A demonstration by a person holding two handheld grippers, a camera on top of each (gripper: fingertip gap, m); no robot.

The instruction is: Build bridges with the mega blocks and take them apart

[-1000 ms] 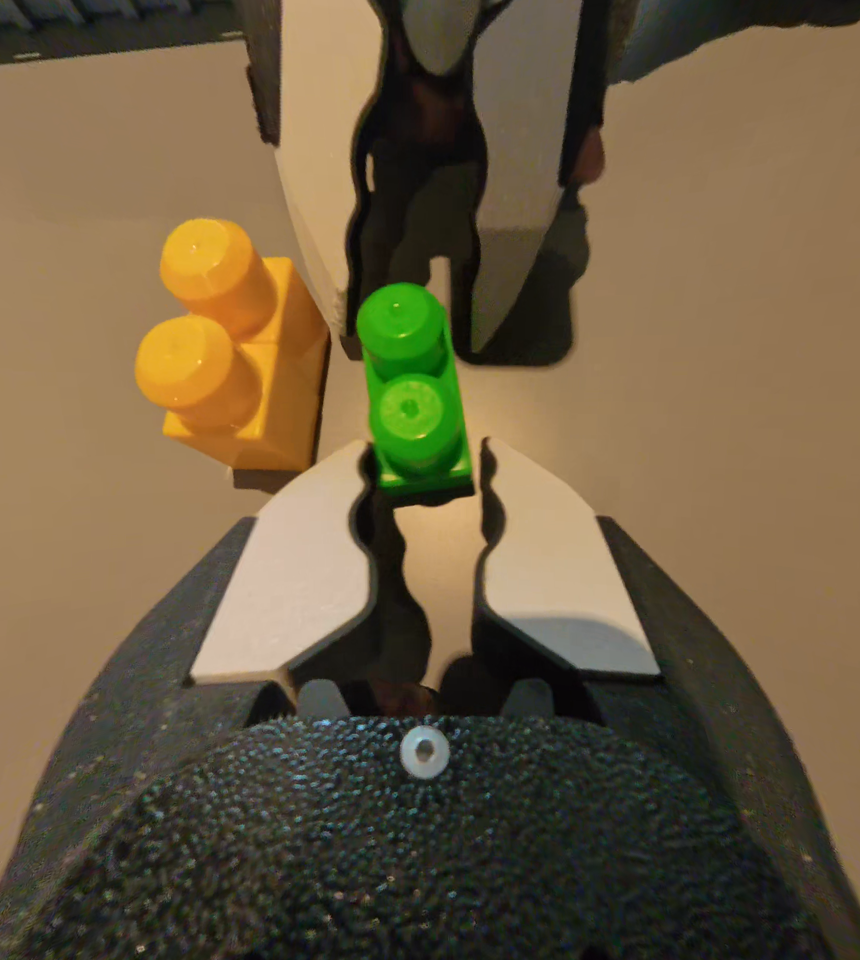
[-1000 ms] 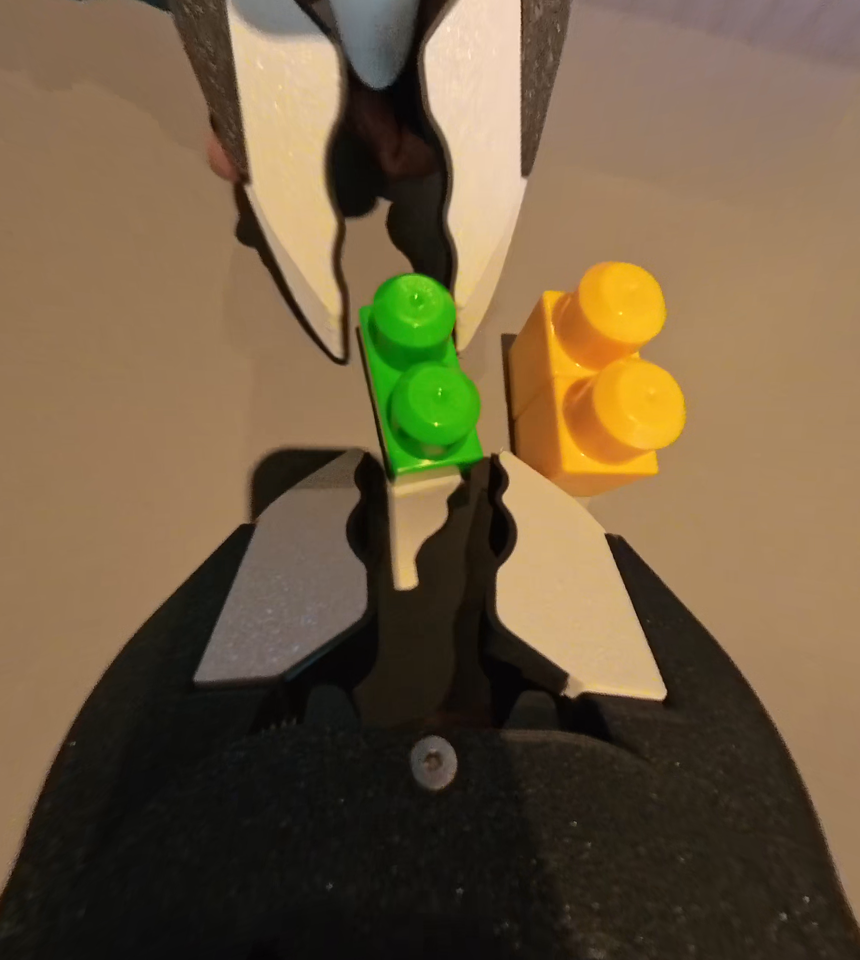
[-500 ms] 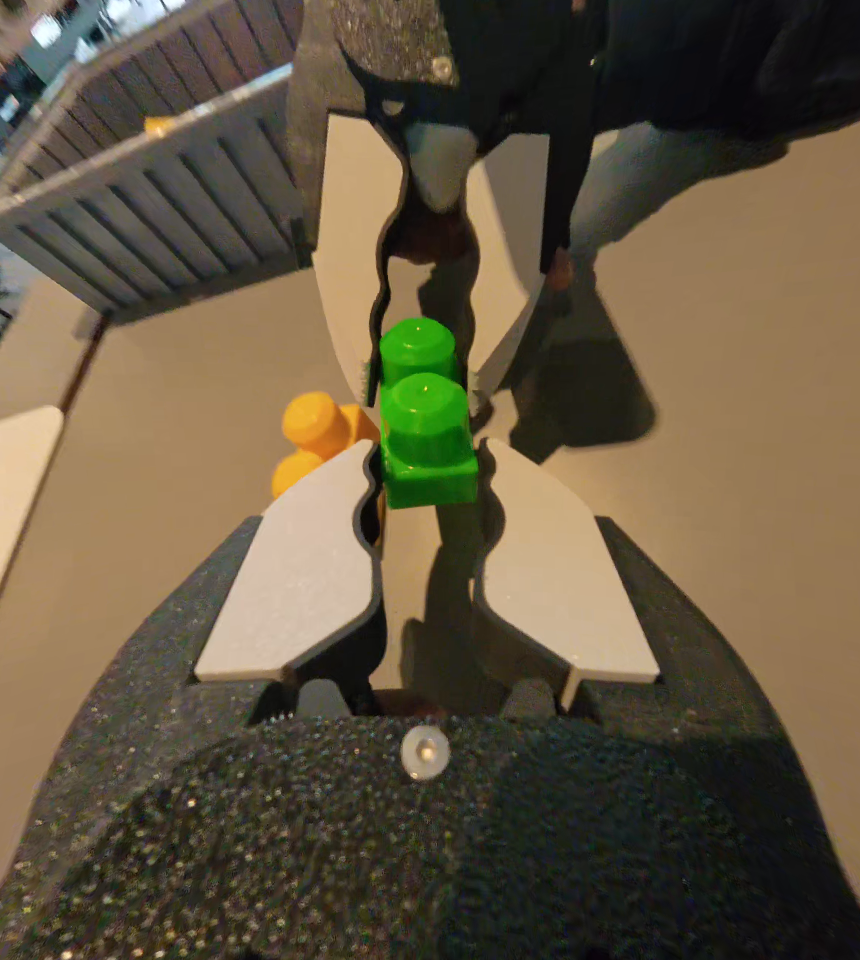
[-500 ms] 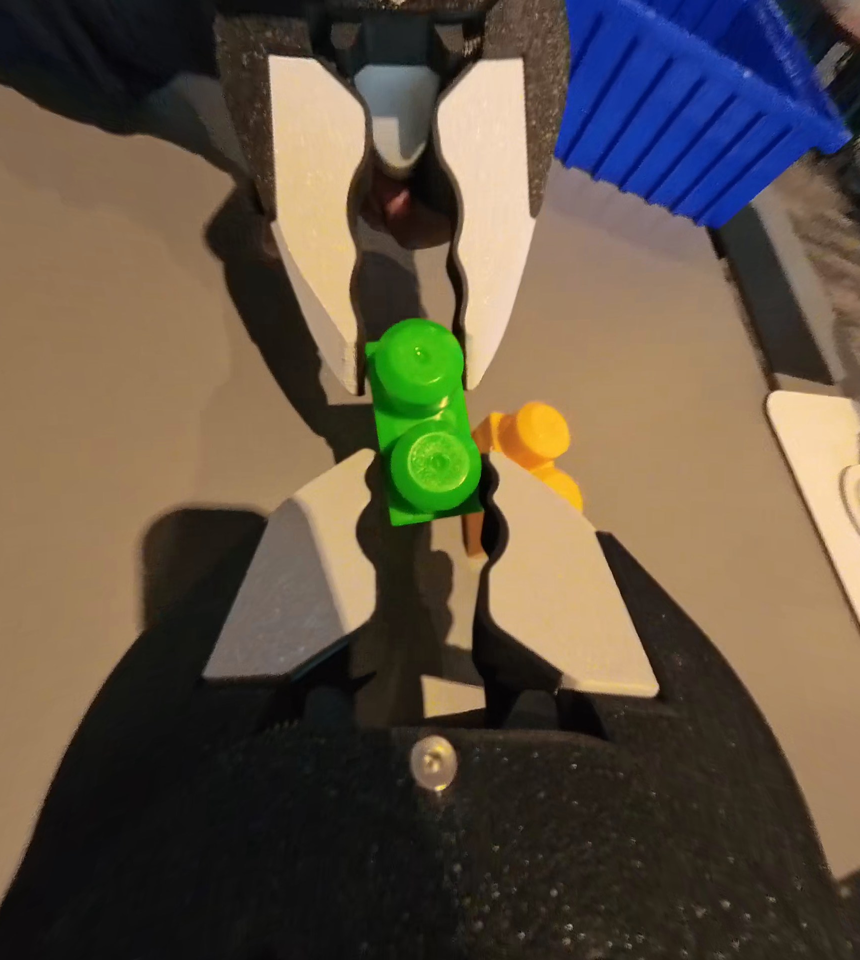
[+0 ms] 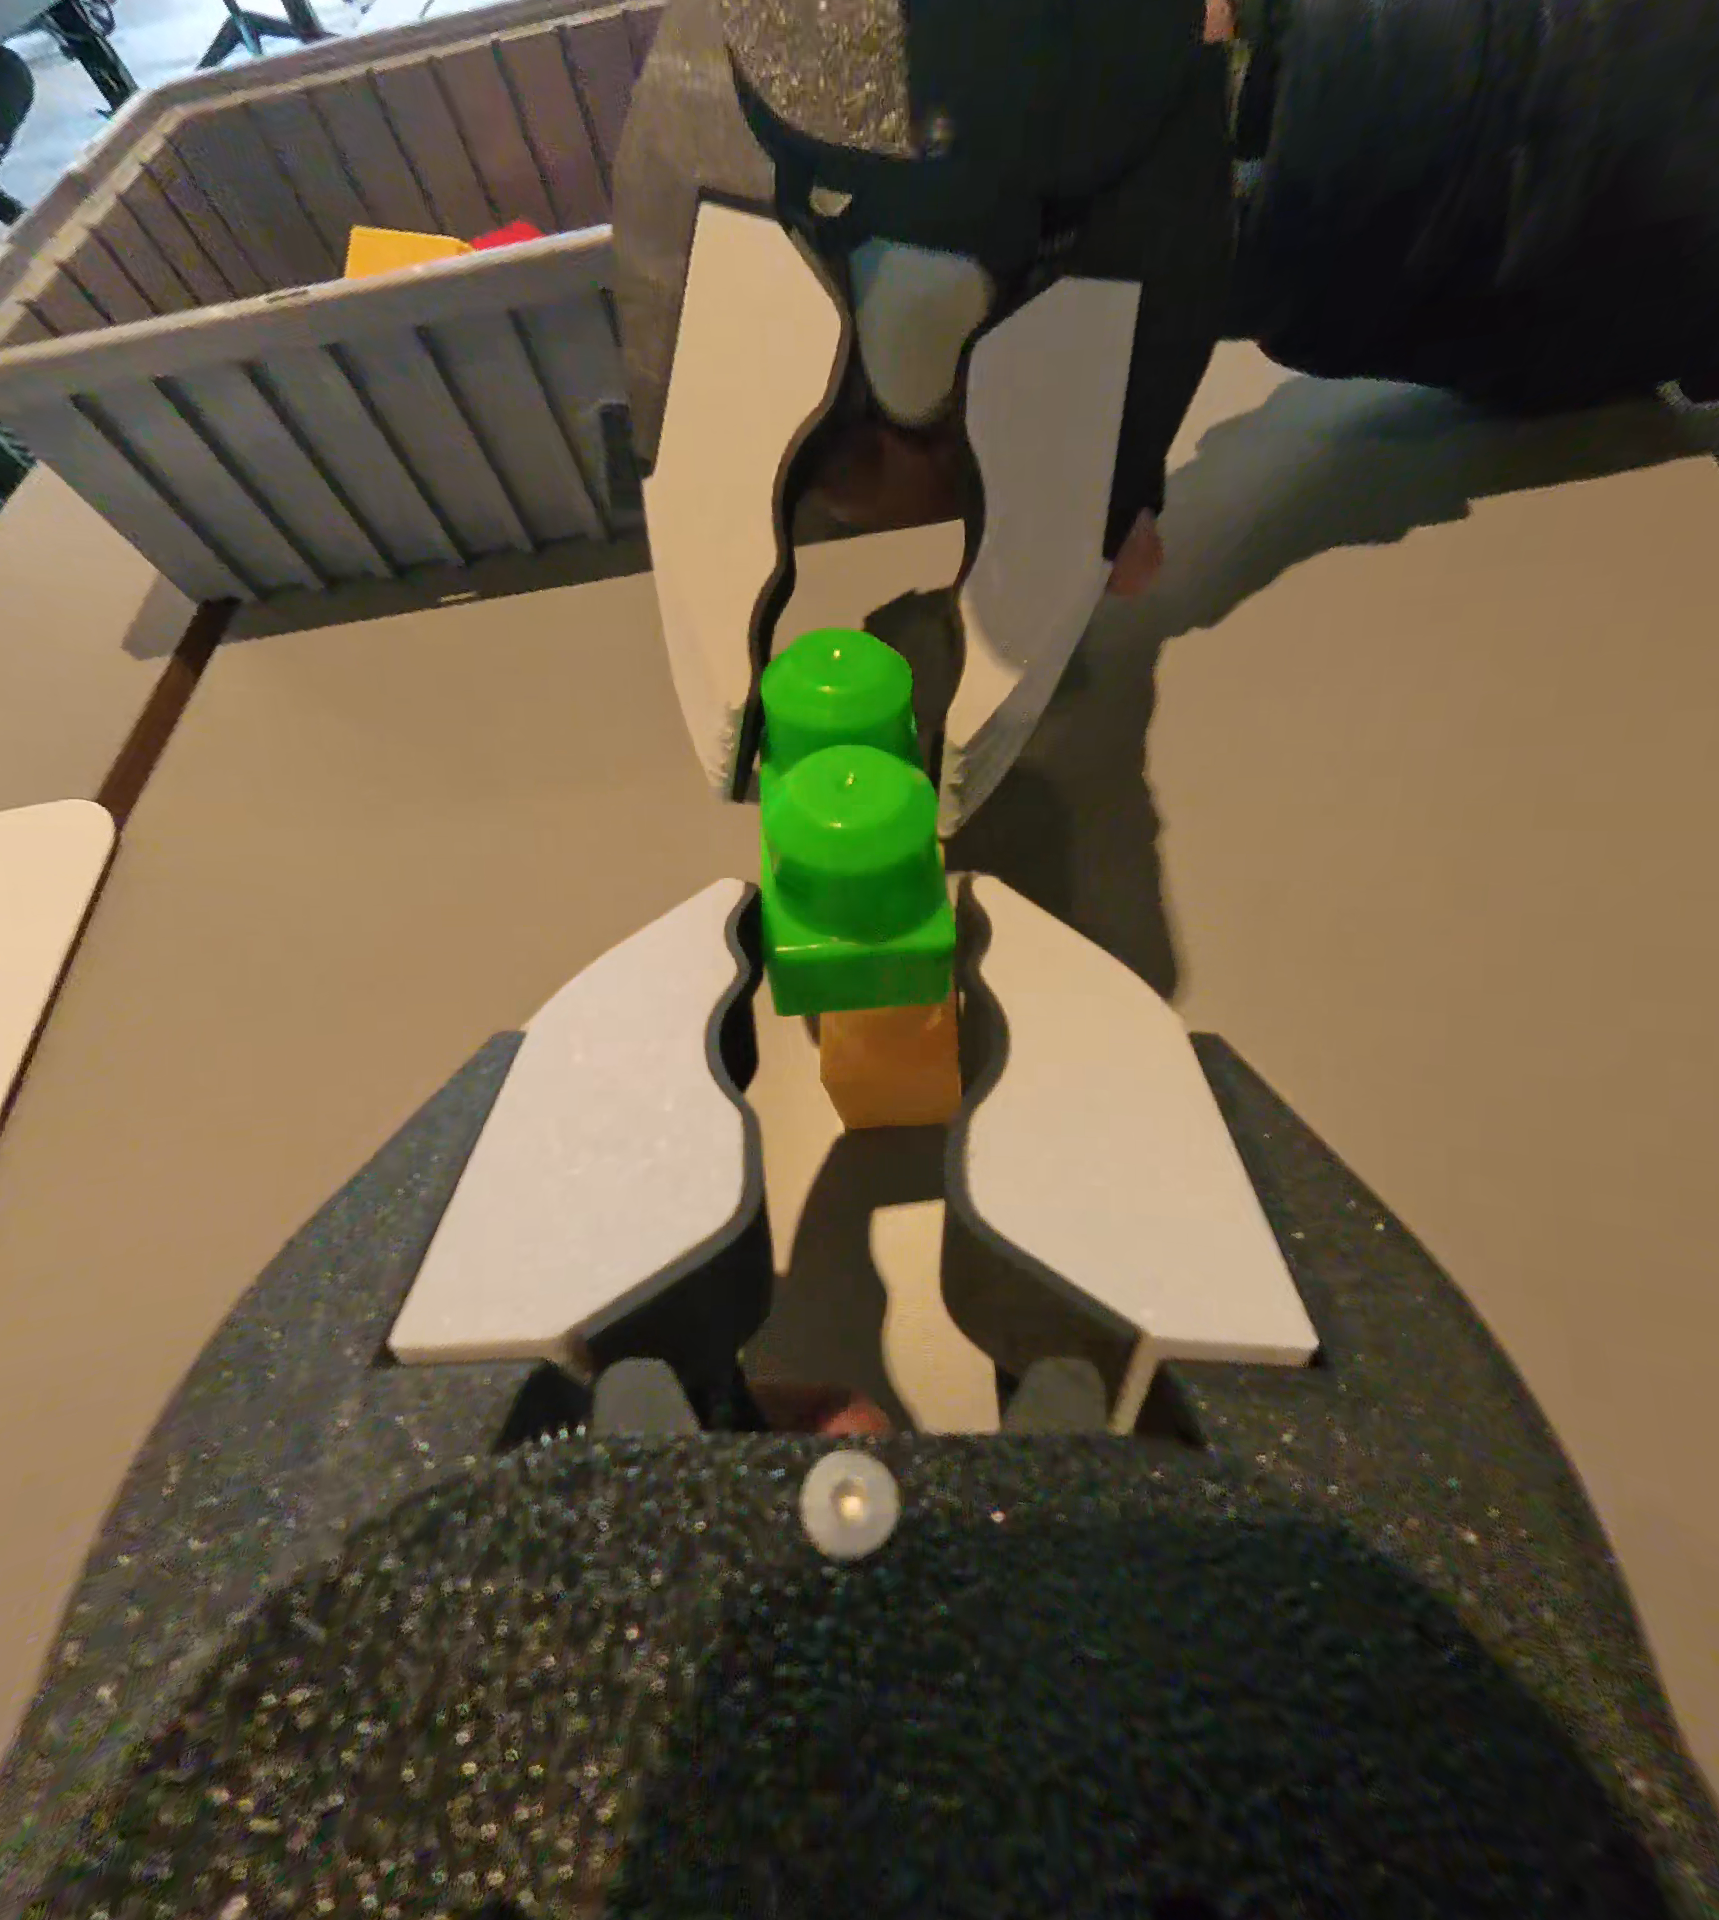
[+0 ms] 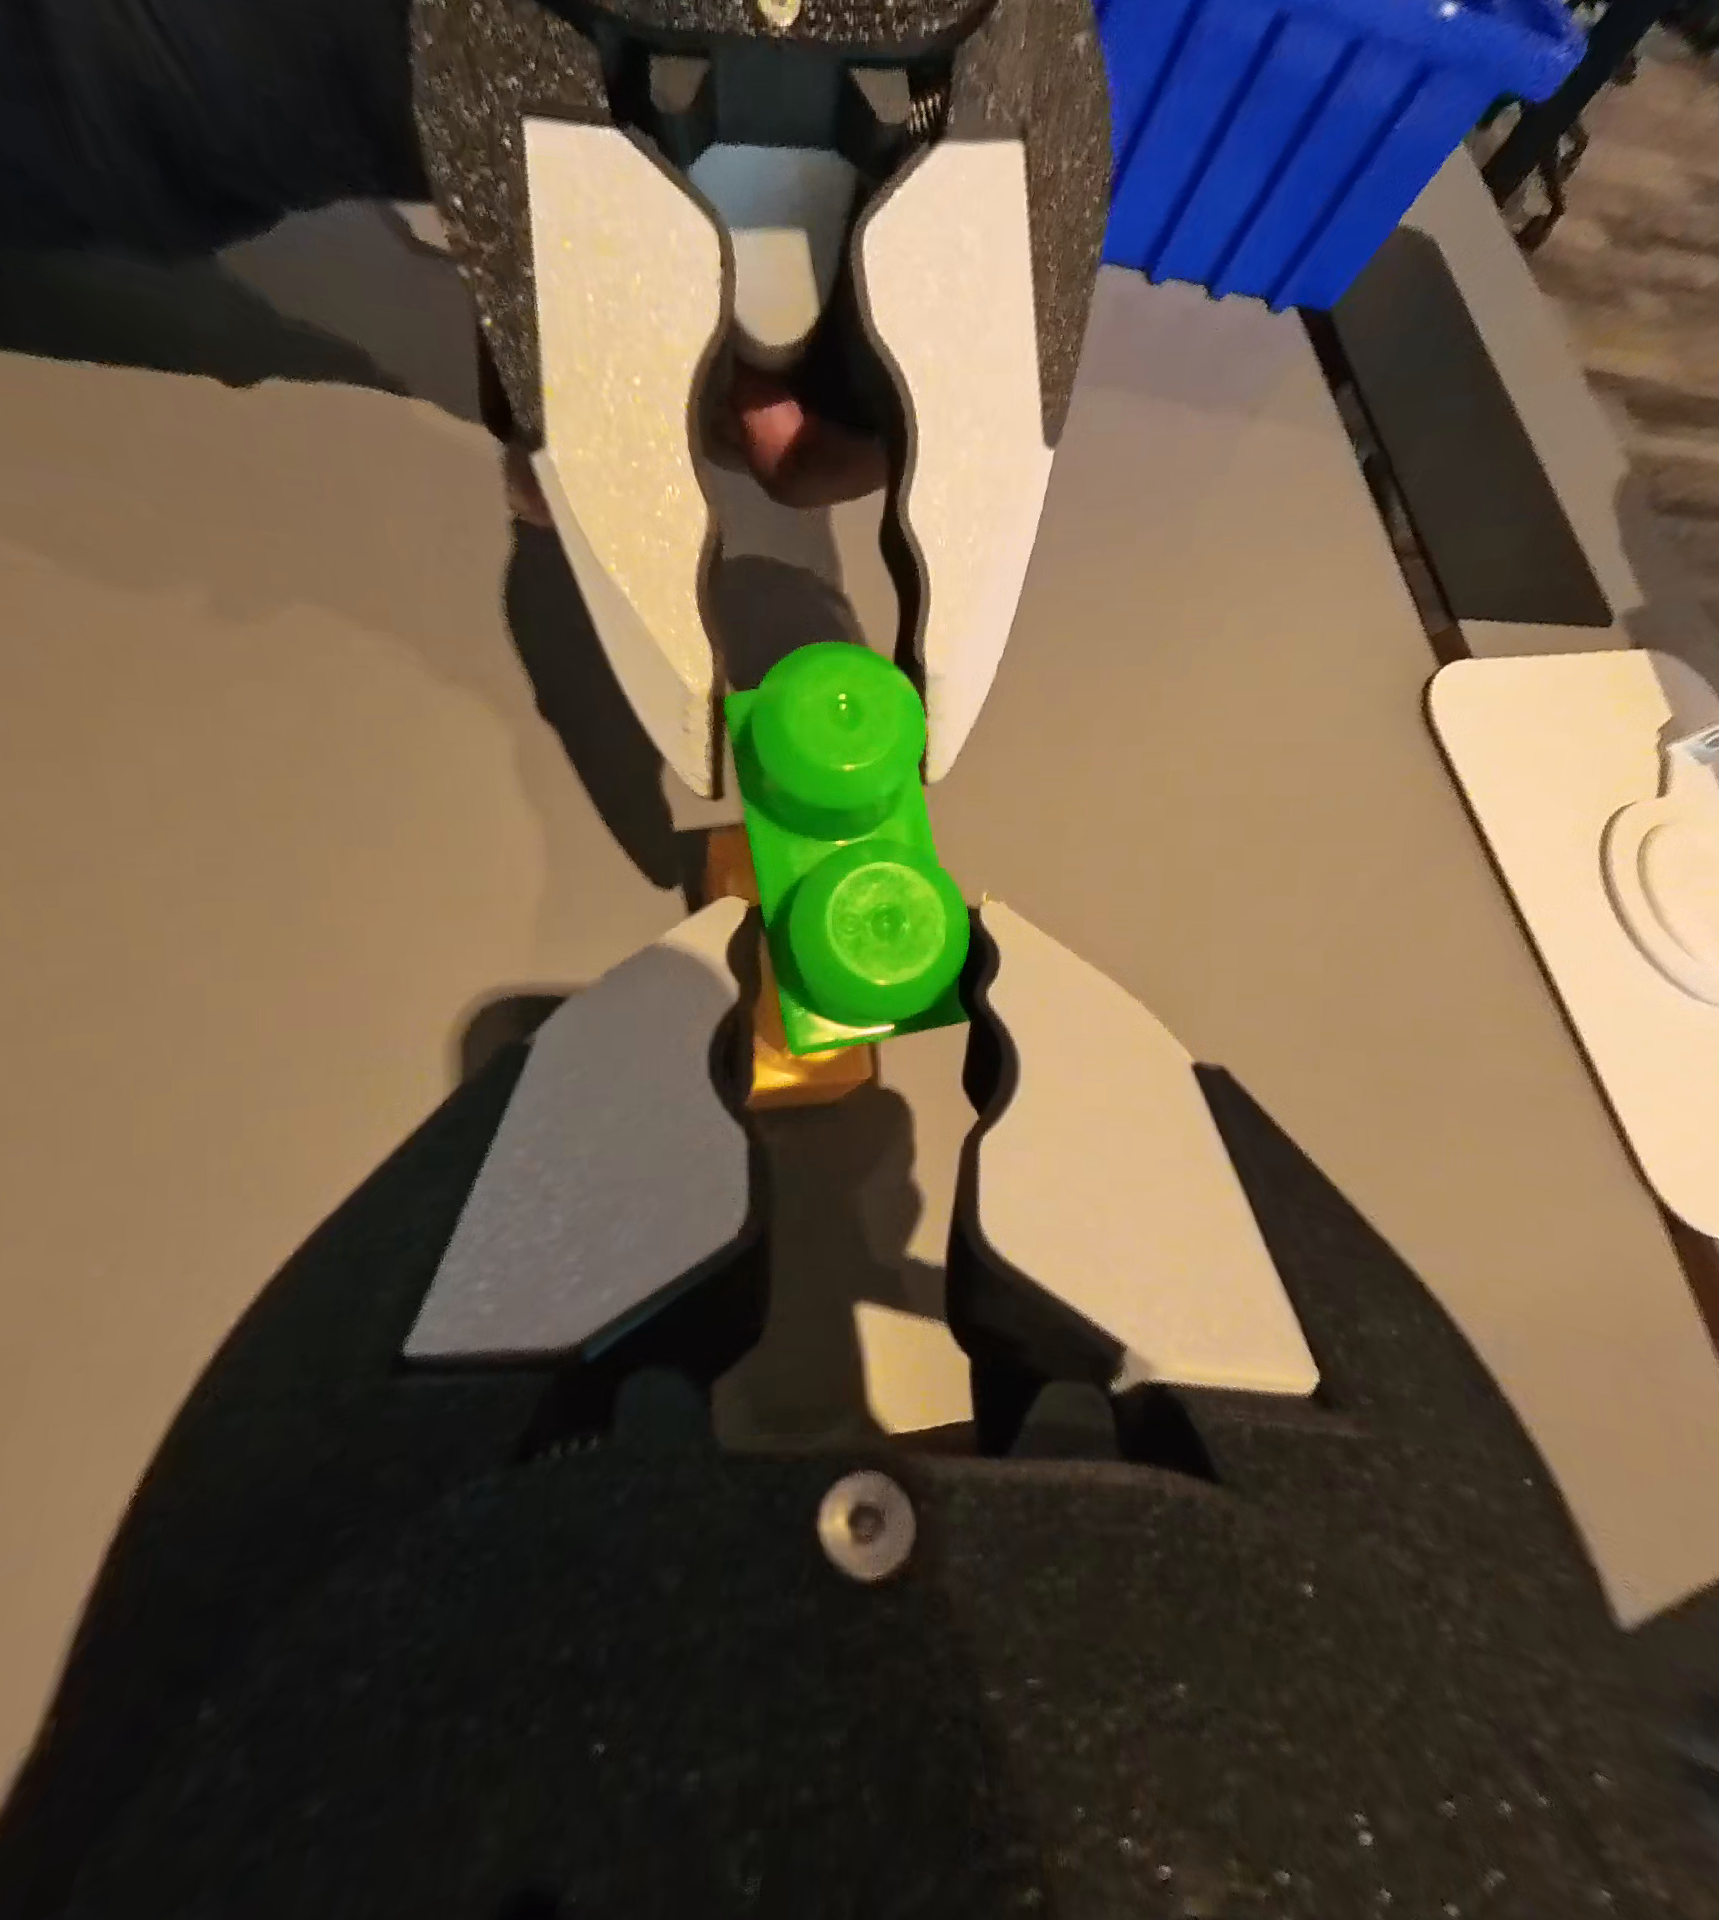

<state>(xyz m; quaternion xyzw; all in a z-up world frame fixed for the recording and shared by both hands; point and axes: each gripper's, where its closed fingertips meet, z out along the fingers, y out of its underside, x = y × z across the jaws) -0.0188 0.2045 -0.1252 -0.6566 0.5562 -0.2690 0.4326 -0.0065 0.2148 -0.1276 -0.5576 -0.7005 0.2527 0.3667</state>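
Tan tabletop (image 5: 315, 935), grey crate (image 5: 315, 395) at 10 o'clock in the left wrist view. Green block (image 5: 850, 873) is held from both ends above the orange block (image 5: 891, 1070), probably to keep it level for pressing on. Left gripper (image 5: 850, 935) and right gripper (image 6: 860, 971) are both narrowly parted, each clamped on one end of the green block.

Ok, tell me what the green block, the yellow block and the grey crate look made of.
Green block: moulded plastic by the look, glossy, with bright highlights on its studs.
Yellow block: probably the same plastic; mostly hidden and shaded, so its finish is unclear.
Grey crate: seemingly rigid plastic, duller, with moulded ribs along its wall.
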